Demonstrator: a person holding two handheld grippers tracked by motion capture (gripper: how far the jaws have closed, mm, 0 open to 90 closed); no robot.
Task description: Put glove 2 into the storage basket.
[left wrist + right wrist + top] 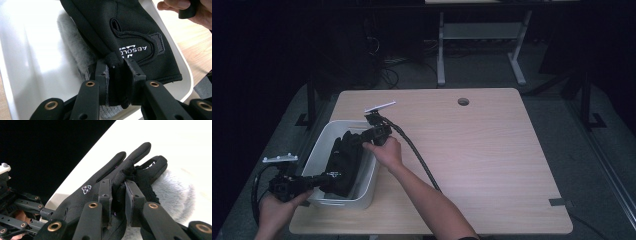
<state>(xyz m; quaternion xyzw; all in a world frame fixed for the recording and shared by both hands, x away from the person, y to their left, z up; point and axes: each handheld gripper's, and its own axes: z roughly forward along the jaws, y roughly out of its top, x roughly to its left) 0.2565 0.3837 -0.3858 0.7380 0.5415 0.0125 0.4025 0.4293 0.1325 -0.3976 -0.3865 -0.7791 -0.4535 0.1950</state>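
A black glove lies stretched along the inside of a white bin at the table's left. Under it sits a grey fleecy piece. My left gripper reaches in over the bin's near end; in the left gripper view it is shut on the cuff of the glove, just below its white lettering. My right gripper comes in over the bin's far right rim. In the right gripper view it pinches the glove by its fingers, above the fleece.
The bin's white walls close round both grippers. A black cable trails from the right gripper across the wooden table. A round hole sits near the far edge. A desk frame stands beyond on the floor.
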